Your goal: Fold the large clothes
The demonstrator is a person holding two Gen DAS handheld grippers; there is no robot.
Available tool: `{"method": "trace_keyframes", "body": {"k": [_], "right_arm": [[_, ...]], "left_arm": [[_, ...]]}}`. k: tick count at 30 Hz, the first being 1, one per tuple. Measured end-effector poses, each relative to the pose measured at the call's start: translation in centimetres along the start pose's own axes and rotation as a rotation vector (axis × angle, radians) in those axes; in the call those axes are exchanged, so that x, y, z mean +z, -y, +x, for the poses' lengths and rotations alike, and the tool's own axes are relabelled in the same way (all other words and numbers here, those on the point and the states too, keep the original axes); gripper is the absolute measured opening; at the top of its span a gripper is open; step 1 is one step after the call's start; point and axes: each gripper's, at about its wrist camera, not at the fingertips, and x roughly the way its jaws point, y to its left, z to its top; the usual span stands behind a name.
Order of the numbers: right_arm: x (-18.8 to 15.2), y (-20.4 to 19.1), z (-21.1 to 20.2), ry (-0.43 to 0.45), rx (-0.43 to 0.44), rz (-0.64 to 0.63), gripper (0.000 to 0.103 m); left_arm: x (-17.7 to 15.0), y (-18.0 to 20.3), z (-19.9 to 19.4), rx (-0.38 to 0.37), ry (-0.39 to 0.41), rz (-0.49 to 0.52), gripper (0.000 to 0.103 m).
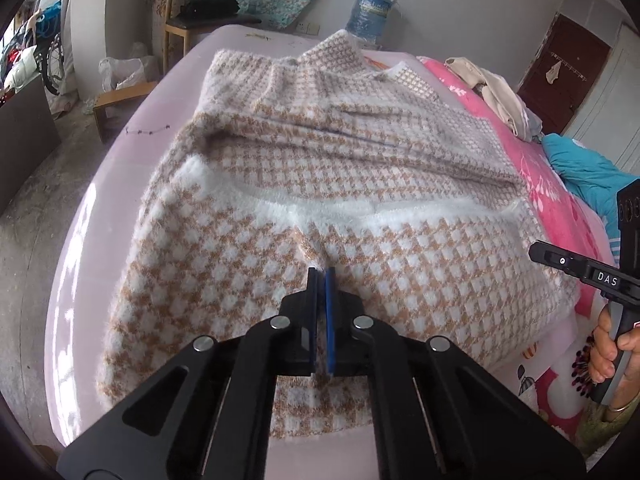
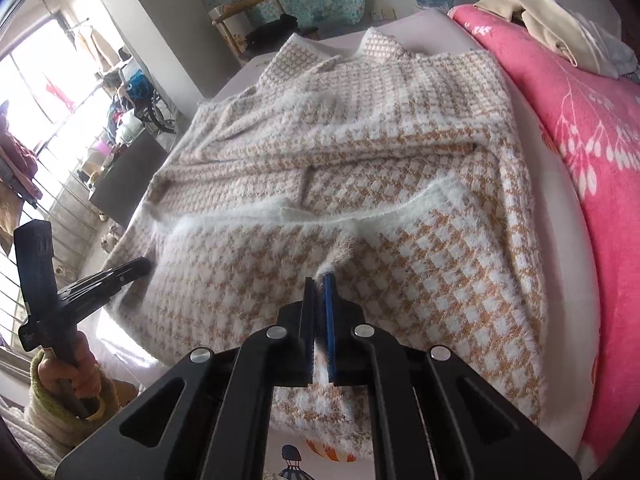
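Observation:
A fuzzy white-and-tan houndstooth sweater lies spread on the bed, its near part folded over so a white hem band runs across the middle. In the left wrist view my left gripper is shut on a puckered pinch of the sweater's near layer. The right wrist view shows my right gripper shut on a raised fold of the sweater, with knit showing between its blue pads. Each gripper appears in the other's view, the right gripper at the sweater's right edge and the left gripper at its left edge, each held by a hand.
The bed has a pale pink sheet with a pink floral blanket along the right. Beige clothes and a teal garment lie on the blanket. Beyond the bed are a water jug and a wooden chair. Bare floor lies left.

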Motion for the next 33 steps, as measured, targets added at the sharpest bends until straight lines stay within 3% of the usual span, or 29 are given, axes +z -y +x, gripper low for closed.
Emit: {"method": "trace_keyframes", "body": {"k": [6, 12, 13, 16, 17, 19, 21, 24, 28, 30, 33], "right_arm": [[2.0, -0.5, -1.9, 0.096, -0.018, -0.016, 0.004], [0.9, 1.1, 3.7, -0.044, -0.067, 0.023, 0.004], [0.6, 1.4, 4.2, -0.062, -0.064, 0.033, 0.004], [0.9, 1.8, 3.0, -0.039, -0.051, 0.062, 0.006], [1.1, 1.9, 2.4, -0.017, -0.055, 0.065, 0.011], [1.5, 2.2, 1.2, 0.020, -0.109, 0.061, 0.020], [1.5, 2.8, 0.8, 0.035, -0.176, 0.056, 0.023], [0.7, 4.9, 2.6, -0.036, -0.288, 0.083, 0.027], [0.7, 4.7, 1.7, -0.012, -0.285, 0.093, 0.028], [0.7, 3.2, 0.4, 0.030, -0.229, 0.052, 0.036], [0.0, 0.0, -1.2, 0.074, -0.124, -0.069, 0.043]], "left_arm": [[2.8, 0.9, -1.9, 0.015, 0.126, 0.040, 0.002], [1.4, 0.4, 3.1, 0.071, -0.003, 0.051, 0.004], [1.1, 0.2, 2.9, 0.064, 0.016, 0.047, 0.006], [1.5, 0.0, 2.2, 0.059, 0.011, 0.046, 0.008], [1.7, 0.0, 1.7, 0.051, 0.022, 0.048, 0.008], [2.0, 0.4, 0.3, 0.023, 0.063, 0.067, 0.013], [2.3, 1.1, -0.6, -0.023, 0.090, 0.082, 0.029], [2.3, 2.6, 0.0, -0.072, 0.063, 0.100, 0.045], [1.3, 4.7, 3.2, 0.025, -0.057, 0.166, 0.054], [0.9, 5.0, 3.6, 0.065, -0.061, 0.175, 0.062], [1.0, 4.4, 3.8, 0.057, -0.069, 0.142, 0.064]]}}
